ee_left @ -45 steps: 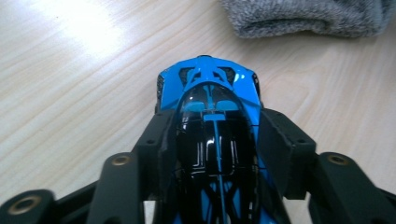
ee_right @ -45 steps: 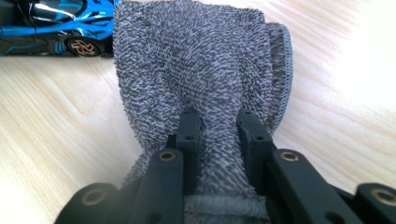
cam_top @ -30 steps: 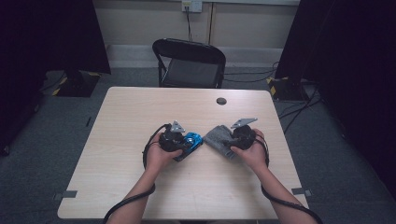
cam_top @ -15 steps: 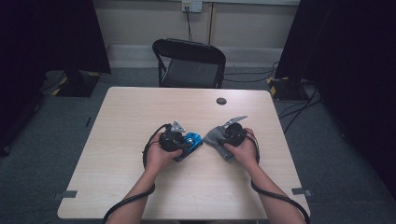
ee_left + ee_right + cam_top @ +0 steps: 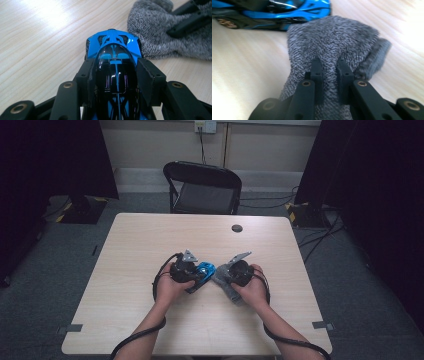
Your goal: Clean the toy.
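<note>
- The left tongs pinch a blue toy car across its dark cabin; it sits near the middle of the counter, slightly to the near side.
- The right tongs are pressed onto a grey knitted sock lying just right of the car, a fold of the knit nipped between them.
- From above, bare counter stretches wide to the left, right and far sides; a small dark disc lies well apart near the far edge, with a black chair beyond it.
- The left gripper view shows the car's tail just beside the sock's rounded end; whether they touch I cannot tell.
- The right gripper view shows the sock draped up toward the car's side, a detail too small from above.
</note>
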`<state>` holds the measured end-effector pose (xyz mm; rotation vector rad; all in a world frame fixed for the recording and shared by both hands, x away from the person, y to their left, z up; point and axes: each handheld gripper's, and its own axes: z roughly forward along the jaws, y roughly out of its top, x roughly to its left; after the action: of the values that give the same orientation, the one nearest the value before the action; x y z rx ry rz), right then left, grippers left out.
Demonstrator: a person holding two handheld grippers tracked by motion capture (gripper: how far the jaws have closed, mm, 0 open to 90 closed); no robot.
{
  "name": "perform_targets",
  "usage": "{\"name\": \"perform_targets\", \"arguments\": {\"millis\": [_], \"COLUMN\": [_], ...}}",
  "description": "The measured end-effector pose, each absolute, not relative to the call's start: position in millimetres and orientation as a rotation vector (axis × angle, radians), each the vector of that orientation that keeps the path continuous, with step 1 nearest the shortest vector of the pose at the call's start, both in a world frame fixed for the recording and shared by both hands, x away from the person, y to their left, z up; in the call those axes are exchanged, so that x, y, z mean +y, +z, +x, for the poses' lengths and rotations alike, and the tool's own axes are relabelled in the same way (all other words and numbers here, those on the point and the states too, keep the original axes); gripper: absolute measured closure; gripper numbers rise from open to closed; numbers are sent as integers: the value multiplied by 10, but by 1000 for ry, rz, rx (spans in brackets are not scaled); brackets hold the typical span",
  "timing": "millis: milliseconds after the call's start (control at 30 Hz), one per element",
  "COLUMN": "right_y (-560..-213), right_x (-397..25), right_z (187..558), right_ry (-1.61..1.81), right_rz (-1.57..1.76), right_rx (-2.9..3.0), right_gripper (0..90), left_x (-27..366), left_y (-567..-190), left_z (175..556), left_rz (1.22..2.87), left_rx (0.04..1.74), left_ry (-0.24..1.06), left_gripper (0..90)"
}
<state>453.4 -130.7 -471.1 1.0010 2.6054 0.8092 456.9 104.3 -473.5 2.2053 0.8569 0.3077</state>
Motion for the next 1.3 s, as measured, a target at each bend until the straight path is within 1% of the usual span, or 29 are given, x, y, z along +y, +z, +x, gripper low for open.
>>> {"name": "perform_targets", "arguments": {"millis": [800,1300], "right_y": [-4690,-4694], "right_x": [-822,-756], "right_z": [4127,4015], "right_ry": [1026,1145], "right_rz": [822,779], "right_rx": [2810,2892], "right_gripper": [787,787], "left_x": [1043,1045], "left_y": [-4742,-4742], "left_z": [4566,4565], "left_rz": [2189,2189], "left_rx": [865,867], "left_ry": [308,314], "left_gripper": [510,511]}}
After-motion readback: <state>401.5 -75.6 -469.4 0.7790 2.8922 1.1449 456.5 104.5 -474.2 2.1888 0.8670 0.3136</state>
